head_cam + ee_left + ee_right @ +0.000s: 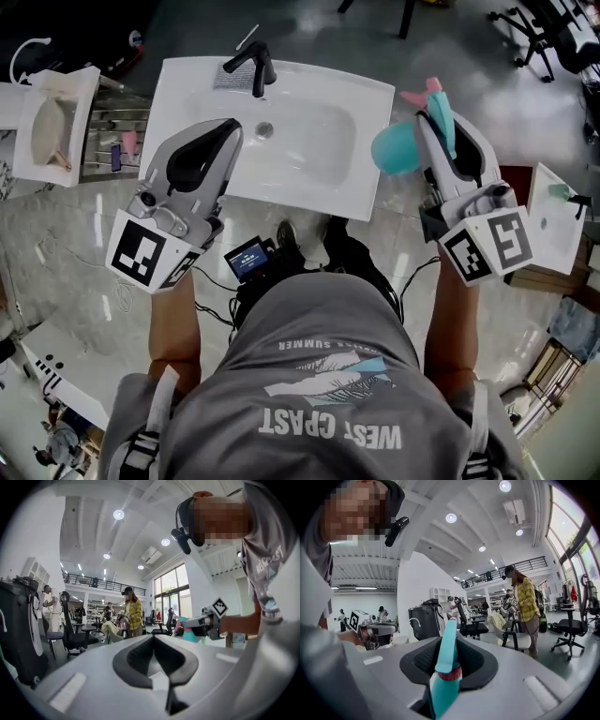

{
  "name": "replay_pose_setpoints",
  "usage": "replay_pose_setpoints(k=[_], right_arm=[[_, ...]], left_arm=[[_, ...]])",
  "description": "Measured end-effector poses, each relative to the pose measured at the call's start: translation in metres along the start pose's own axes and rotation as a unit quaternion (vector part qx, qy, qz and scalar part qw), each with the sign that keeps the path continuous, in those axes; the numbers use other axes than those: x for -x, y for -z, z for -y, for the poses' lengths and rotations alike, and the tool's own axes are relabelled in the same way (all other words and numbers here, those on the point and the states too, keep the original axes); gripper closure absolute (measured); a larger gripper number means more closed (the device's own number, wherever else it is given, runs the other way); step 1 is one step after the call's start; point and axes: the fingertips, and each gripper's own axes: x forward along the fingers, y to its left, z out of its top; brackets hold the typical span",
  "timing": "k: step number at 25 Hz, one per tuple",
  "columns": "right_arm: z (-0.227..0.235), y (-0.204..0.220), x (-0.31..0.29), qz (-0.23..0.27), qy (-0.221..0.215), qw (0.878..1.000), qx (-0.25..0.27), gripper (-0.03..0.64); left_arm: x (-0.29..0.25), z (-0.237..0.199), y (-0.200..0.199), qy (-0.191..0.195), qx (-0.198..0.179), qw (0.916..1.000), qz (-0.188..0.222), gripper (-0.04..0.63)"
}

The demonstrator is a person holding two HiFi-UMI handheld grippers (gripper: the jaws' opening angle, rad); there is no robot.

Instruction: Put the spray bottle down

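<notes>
While the right gripper [434, 114] clamps the teal plastic spray bottle with a pink trigger [398, 148] above the white ceramic washbasin's [187, 94] right edge, the left gripper [225, 131] hovers over its left side, jaws together and empty.

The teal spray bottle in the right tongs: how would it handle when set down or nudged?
The spray bottle sticks out sideways from the right tongs, gripped near its neck, so it seems light, probably plastic. Its rounded body looks smooth and may slip. With the trigger head on top, it could tip if nudged on the glossy sink.
</notes>
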Motion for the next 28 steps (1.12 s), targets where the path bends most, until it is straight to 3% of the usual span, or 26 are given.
replay_pose_setpoints(k=[14, 28], right_arm=[[0.047, 0.041, -0.067, 0.0, -0.023, 1.0, -0.006, 0.52], [0.075, 0.094, -0.132, 0.006, -0.041, 0.999, 0.012, 0.52]], left_arm=[[-0.04, -0.02, 0.043, -0.016, -0.002, 0.999, -0.042, 0.592], [-0.059, -0.04, 0.092, -0.03, 0.028, 0.997, -0.065, 0.592]])
